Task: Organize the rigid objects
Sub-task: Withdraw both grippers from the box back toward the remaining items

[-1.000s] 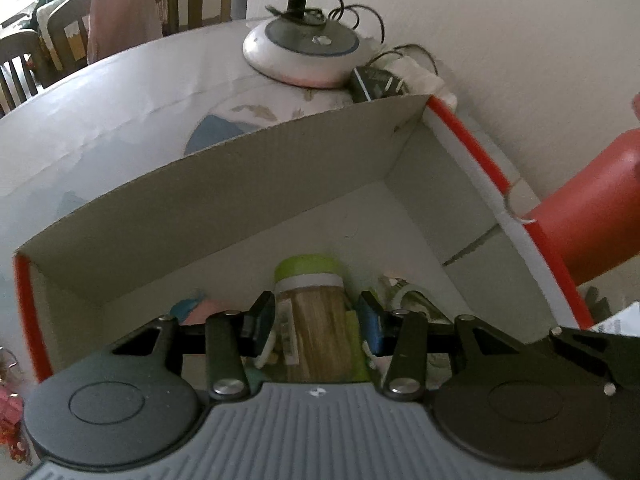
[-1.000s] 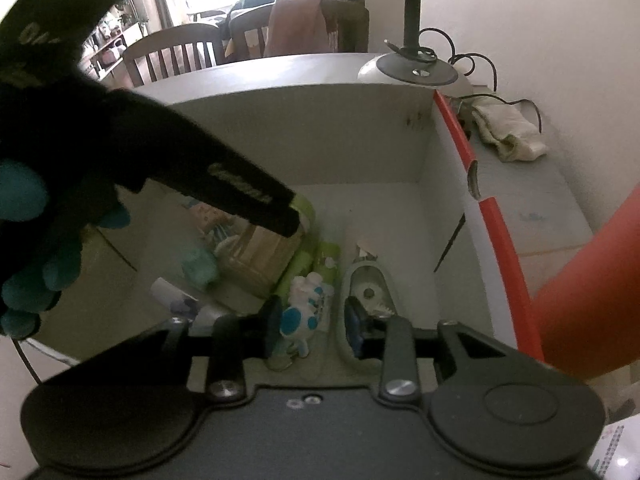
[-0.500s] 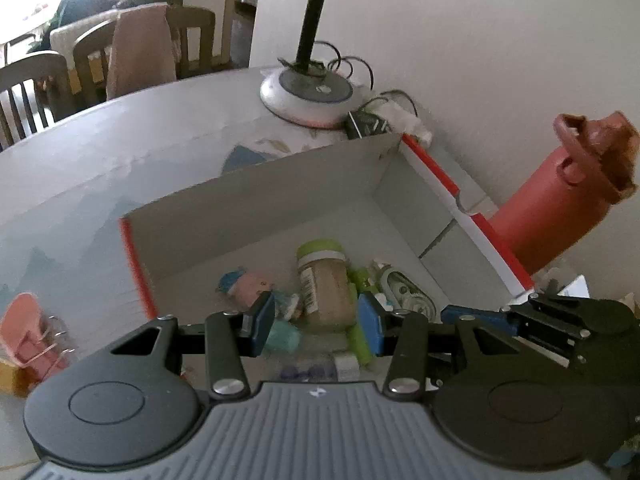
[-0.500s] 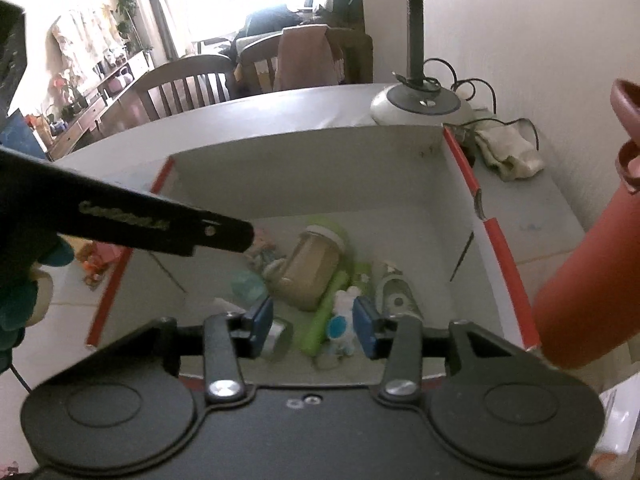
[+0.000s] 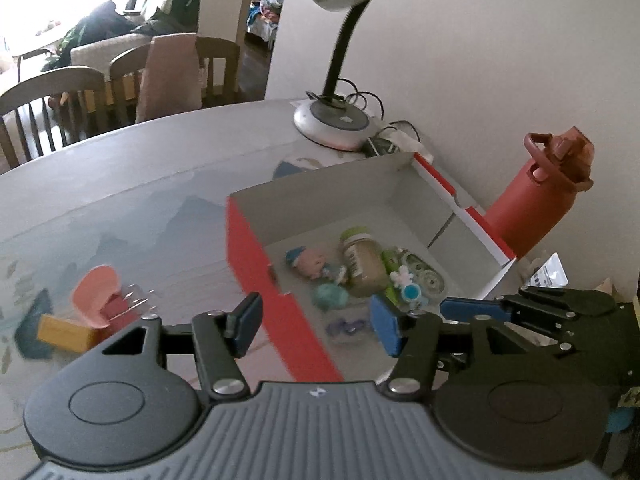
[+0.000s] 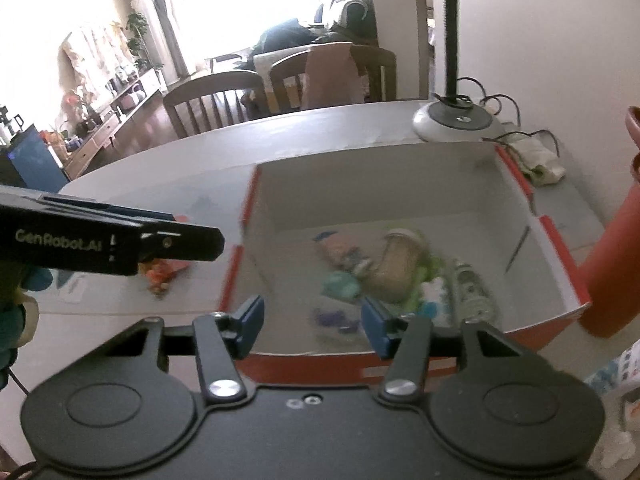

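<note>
Red outside, white inside, that's the box [image 5: 256, 256]. In it, a tan jar [image 5: 362, 262] with a green lid, a pink doll [image 5: 310, 263] with a blue cap, a teal toy [image 5: 330, 295]. A rust-red bottle [image 5: 532, 208] by the wall. On the grey worktop [image 5: 140, 168], a salmon-pink clip [image 5: 96, 294] and a yellow block [image 5: 64, 334]. Blue pads on the left claw [image 5: 312, 326], blue on the right claw [image 6: 312, 322] too.

Daylight from a blown-out window [image 6: 256, 8] at rear. Motion blur smears the box contents [image 6: 384, 276]. Strong fisheye bending, dark vignetted corners.
</note>
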`<state>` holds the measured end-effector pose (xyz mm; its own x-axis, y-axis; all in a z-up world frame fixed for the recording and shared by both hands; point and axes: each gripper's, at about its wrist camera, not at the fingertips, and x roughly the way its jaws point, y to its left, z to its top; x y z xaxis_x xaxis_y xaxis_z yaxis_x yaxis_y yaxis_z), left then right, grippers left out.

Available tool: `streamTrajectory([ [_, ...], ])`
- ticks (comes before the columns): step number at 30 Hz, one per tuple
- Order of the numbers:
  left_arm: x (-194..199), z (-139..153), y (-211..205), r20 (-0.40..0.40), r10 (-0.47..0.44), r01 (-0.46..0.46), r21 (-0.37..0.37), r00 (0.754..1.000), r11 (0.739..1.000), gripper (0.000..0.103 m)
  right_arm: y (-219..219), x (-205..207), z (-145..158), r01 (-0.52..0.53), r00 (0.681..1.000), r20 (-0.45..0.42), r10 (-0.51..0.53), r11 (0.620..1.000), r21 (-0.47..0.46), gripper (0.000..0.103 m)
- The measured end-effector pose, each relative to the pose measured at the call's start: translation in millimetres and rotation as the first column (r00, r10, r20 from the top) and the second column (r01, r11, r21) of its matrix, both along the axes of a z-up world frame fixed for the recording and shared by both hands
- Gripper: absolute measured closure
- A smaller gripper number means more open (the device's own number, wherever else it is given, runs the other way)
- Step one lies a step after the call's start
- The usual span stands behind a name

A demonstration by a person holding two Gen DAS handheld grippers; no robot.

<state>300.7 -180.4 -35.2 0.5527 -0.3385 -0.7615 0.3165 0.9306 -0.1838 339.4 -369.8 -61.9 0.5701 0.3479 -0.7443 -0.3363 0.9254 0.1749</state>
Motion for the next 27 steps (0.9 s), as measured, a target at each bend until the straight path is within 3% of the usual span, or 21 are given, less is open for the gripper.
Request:
streamTrajectory([
  [5, -20, 7, 36, 0.028, 0.011, -0.011, 0.011, 1.0, 1.0, 0.044, 27, -16, 6, -0.033, 0.999, 0.017, 0.033, 0.999, 0.026, 0.039],
  [16, -48, 6, 122, 0.05, 0.076, -0.077, 0.014, 0.996, 0.997, 0.032, 92, -42, 11, -0.099, 0.994, 0.051, 0.096, 0.994, 0.054, 0.021],
  [18, -52, 4, 137, 0.055, 0.096, -0.097, 0.009, 0.994, 0.995, 0.023, 102, -43, 9, -0.115, 0.992, 0.051, 0.112, 0.992, 0.056, 0.02],
  [27, -53, -13, 187, 0.051, 0.131, -0.131, 0.009, 0.99, 0.991, 0.019, 135, -44, 4, -0.138, 0.99, 0.049, 0.135, 0.989, 0.06, 0.017],
])
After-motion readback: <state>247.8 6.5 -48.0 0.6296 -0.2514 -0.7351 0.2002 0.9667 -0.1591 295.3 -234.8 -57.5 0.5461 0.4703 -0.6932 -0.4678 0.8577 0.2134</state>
